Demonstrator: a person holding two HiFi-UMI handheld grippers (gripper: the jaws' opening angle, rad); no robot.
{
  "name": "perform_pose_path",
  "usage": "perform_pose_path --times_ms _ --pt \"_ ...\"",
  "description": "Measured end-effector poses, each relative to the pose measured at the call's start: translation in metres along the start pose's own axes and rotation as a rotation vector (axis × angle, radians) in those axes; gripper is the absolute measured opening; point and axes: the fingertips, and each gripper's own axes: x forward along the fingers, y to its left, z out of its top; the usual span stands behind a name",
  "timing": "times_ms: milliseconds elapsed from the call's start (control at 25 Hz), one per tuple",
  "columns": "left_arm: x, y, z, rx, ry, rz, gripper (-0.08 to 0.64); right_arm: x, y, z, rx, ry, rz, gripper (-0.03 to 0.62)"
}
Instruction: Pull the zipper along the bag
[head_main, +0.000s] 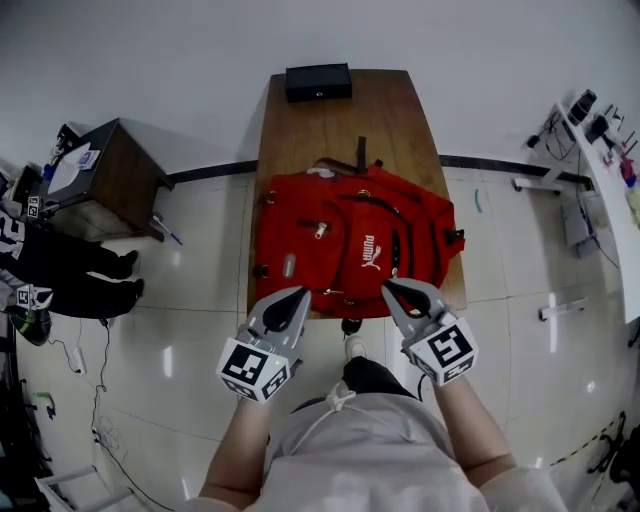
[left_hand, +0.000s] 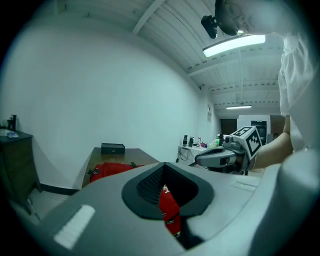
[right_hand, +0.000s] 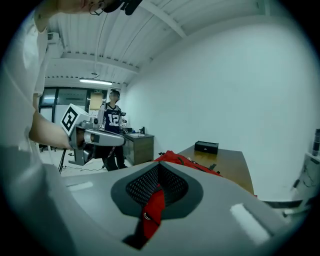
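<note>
A red backpack (head_main: 350, 250) lies flat on a wooden desk (head_main: 335, 125), reaching the desk's near edge. Our left tool (head_main: 298, 296) and right tool (head_main: 390, 289) are both clenched on red cloth at the backpack's near rim. The right one's cloth carries a small metal ring (right_hand: 146, 216), perhaps the zipper pull. We judge the backpack soft, light and floppy, so one tool should hold the fabric taut while the other pulls by the metal.

Forearms reach forward, level. Left gripper (head_main: 299, 293) and, to its right, right gripper (head_main: 387, 286): jaws closed, pinching bag (head_main: 345, 235) fabric.
</note>
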Motion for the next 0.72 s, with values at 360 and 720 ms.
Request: perform_pose_path --times_ms 360,720 --pt "-0.097 -0.052 0.002 0.043 -0.051 -0.07 0.008 -0.051 0.101 0.013 -0.005 -0.038 -0.097 0.005" --pt "-0.149 -0.089 -0.017 0.037 -0.046 -0.124 0.008 -0.095 0.162 0.009 -0.004 -0.034 -0.151 0.005"
